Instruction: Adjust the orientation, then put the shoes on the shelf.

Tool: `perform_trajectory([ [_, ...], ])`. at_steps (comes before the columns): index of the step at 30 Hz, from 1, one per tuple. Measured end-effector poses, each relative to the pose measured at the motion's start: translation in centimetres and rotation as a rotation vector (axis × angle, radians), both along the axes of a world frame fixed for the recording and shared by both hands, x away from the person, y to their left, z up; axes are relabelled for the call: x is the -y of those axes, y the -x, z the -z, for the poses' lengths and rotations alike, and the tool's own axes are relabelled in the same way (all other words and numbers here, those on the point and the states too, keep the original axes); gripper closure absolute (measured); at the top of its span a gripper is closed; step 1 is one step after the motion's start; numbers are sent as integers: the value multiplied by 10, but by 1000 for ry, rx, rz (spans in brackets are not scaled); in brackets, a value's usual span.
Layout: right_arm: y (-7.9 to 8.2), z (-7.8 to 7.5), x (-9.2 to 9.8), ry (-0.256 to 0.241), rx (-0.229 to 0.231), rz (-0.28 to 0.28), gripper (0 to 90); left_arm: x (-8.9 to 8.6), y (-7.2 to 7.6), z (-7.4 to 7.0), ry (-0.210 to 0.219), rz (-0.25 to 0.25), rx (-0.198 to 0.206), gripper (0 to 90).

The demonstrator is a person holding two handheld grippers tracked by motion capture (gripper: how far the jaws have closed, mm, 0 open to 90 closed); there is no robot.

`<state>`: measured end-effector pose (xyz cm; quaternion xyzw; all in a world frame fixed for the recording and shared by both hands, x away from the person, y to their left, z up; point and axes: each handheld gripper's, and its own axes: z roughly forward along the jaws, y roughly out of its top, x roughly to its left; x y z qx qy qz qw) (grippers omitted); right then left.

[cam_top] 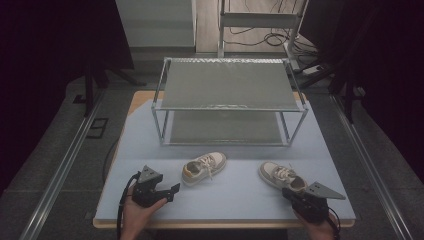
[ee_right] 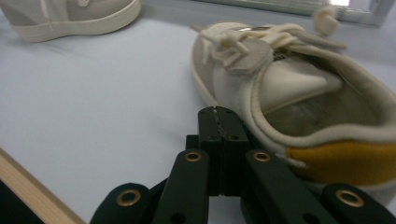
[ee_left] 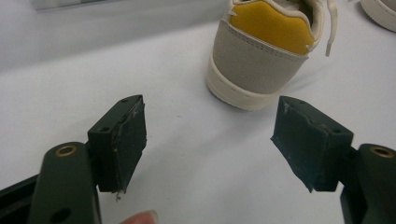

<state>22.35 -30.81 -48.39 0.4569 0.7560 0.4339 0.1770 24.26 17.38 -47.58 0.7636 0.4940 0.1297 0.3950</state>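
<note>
On the near half of the table (cam_top: 150, 130) both shoes lie before the empty rack (cam_top: 227, 102), so nothing is placed yet: your left gripper (ee_left: 210, 140) gapes behind the left shoe (ee_left: 266, 56), your right gripper (ee_right: 218, 126) is closed and empty beside the right shoe (ee_right: 299, 93)

Bare table (cam_top: 235, 197) lies open between my left gripper (cam_top: 172, 190) and the left shoe (cam_top: 202, 167). My right gripper (cam_top: 287, 194) sits just beside the right shoe (cam_top: 281, 176). Behind both shoes, a metal rack (cam_top: 227, 102) blocks the table's far half.
</note>
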Motion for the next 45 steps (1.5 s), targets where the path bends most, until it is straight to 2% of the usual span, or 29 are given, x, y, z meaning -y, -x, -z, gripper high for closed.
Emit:
perform_trajectory([
  [2, -1, 1, 2, -12, -3, -4, 898, 0, 0, 0, 0, 0, 1, 254],
  [11, 0, 0, 2, -9, -1, -9, 897, 0, 0, -1, 0, 1, 2, 254],
  [16, 3, -8, -5, -41, 29, -47, 886, 0, 2, -4, 1, 0, 11, 254],
  [19, 7, -18, -12, -27, 57, -76, 808, 1, 4, -8, 0, -2, 22, 252],
  [22, 8, -25, -13, -20, 81, -75, 669, -1, 5, -13, 15, -3, 33, 248],
  [24, 7, -31, -13, -22, 90, -82, 560, -1, 5, -18, 10, -6, 44, 242],
  [28, 0, -41, -8, -1, 79, -63, 396, 3, 3, -28, 9, 5, 51, 229],
  [31, -9, -45, -3, 15, 66, -48, 345, 10, 0, -35, -9, 30, 56, 214],
  [33, -17, -45, 2, 20, 42, -40, 299, 16, -5, -40, -21, 43, 62, 206],
  [35, -20, -45, 4, 27, 33, -40, 287, 19, -8, -42, -25, 54, 58, 188],
  [36, -27, -46, 8, 31, 20, -50, 236, 26, -16, -44, -37, 72, 44, 178],
  [39, -32, -47, 11, 36, 8, -59, 219, 34, -25, -45, -55, 89, 25, 163],
  [40, -38, -47, 14, 59, 3, -44, 202, 43, -32, -46, -78, 106, 18, 160],
  [41, -38, -47, 14, 59, 3, -44, 202, 43, -32, -46, -78, 106, 18, 156],
  [42, -43, -47, 17, 70, -16, -44, 187, 51, -40, -46, -88, 125, -4, 149],
  [44, -45, -46, 18, 79, -23, -45, 180, 55, -43, -45, -100, 131, -11, 144],
  [45, -50, -44, 21, 91, -43, -43, 163, 62, -50, -42, -112, 142, -29, 141],
])
